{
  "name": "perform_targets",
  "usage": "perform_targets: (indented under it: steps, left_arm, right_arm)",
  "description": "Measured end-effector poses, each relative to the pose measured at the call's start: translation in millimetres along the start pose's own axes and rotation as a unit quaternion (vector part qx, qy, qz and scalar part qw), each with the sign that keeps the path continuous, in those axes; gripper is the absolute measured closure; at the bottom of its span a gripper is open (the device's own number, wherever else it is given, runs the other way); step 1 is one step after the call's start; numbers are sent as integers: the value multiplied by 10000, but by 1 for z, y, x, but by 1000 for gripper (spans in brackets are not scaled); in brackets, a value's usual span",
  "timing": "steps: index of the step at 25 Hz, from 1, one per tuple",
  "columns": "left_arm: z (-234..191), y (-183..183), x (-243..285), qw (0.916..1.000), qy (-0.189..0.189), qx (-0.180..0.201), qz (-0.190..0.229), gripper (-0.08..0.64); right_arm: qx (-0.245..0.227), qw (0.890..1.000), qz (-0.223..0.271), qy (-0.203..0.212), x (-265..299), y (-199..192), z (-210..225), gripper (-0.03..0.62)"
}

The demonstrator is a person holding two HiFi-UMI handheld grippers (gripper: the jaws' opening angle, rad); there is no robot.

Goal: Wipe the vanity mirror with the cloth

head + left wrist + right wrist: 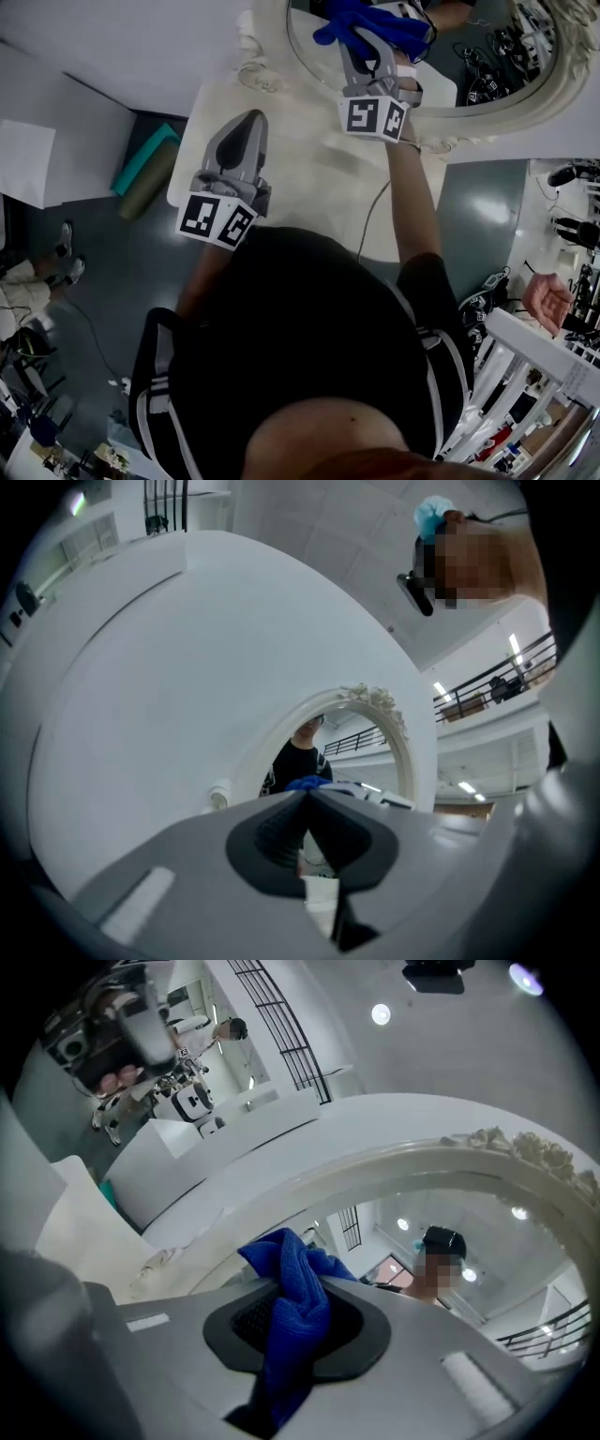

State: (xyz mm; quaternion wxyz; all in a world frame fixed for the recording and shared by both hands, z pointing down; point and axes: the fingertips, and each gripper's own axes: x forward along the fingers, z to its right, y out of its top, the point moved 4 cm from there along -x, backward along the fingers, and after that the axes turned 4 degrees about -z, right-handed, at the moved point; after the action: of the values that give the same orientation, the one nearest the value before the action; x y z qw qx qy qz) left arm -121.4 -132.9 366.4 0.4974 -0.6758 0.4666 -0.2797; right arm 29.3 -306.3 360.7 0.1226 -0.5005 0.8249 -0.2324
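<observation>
The vanity mirror (497, 111) is an oval glass in a cream, carved frame, and it stands on a white table (309, 187). The right gripper (367, 58) is held up at the lower part of the mirror, its jaws pointing at the glass. They are clamped on the blue cloth (375, 23). In the right gripper view a bunched fold of the cloth runs down between the two dark pads and pokes out past the tips, towards the mirror's lower rim. In the head view the free end of the cloth lies over the glass just inside the frame; whether it presses on the glass cannot be told.

The left gripper (248, 122) is in front of the mirror and off to its left, over the table and clear of the frame. Its jaws are closed together, tip to tip, with nothing between them, and they point towards the mirror. In the left gripper view the mirror's reflection shows the blue cloth and a person in a dark top
</observation>
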Motion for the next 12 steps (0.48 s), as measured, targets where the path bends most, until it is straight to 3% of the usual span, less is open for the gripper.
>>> perform_targets:
  steps: [7, 12]
  left_arm:
    - [-1, -7, -6, 9999, 95, -59, -59, 549]
    - [-7, -9, -9, 9997, 196, -61, -103, 549]
  right_arm:
    - [291, 9947, -455, 876, -6, -76, -103, 537]
    - [741, 9856, -712, 1343, -3, -107, -140, 538]
